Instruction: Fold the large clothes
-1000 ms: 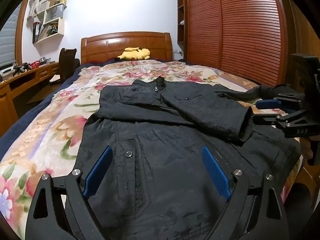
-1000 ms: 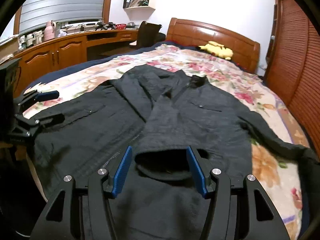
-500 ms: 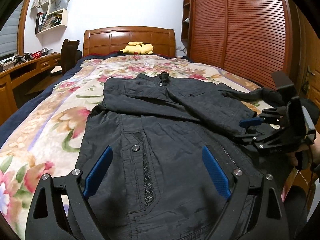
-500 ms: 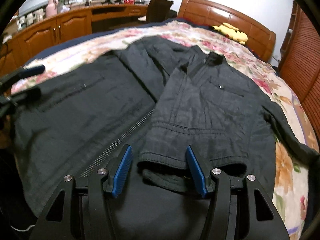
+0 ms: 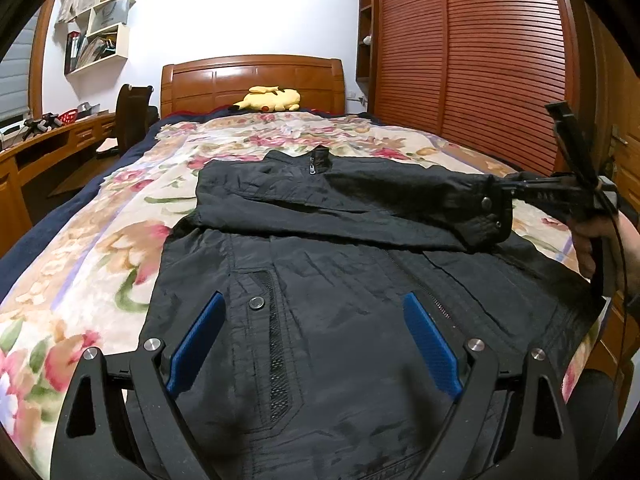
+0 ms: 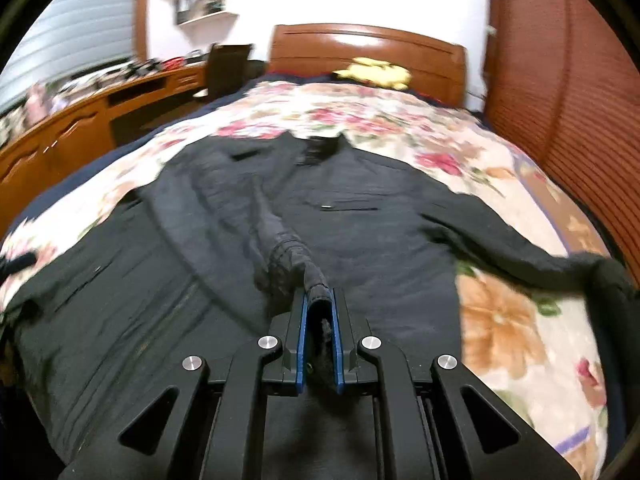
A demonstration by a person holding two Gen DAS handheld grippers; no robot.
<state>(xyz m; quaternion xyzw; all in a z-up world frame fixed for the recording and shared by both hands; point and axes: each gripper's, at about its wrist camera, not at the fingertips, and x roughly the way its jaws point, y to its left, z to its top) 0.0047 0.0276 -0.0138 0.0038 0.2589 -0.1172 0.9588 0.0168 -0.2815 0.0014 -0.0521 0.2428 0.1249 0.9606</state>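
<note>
A black jacket (image 5: 320, 280) lies front-up on the bed (image 5: 100, 240), collar toward the headboard at the top of the frame, hem toward me along the bottom. My right gripper (image 6: 319, 312) is clamped tight on the cuff (image 6: 316, 280) of one sleeve (image 5: 400, 192); in the right wrist view the blue pads nearly meet around the bunched cloth at the center. From the left wrist view that sleeve stretches across the chest toward the right edge of the frame, lifted a little off the body of the jacket. The other sleeve (image 6: 520, 248) trails off to the right of the right wrist view, down over the flowered bedspread.

My left gripper (image 5: 316, 340) stands wide open and holds nothing, hovering low over the hem in the lower part of its frame, near a snap button (image 5: 256, 303) by the pocket.

I judge the jacket as soft but bulky: thick, perhaps lined, with a smooth shell that may slide on itself. It will sag where unsupported and keep no crease unless laid flat. The cuff is a good hold, since its doubled stitched edge gives the pads something firm. For the body I would take the hem corners or the side seam, not the slick middle panel, and avoid the zipper teeth, which could slip out of the pads.
</note>
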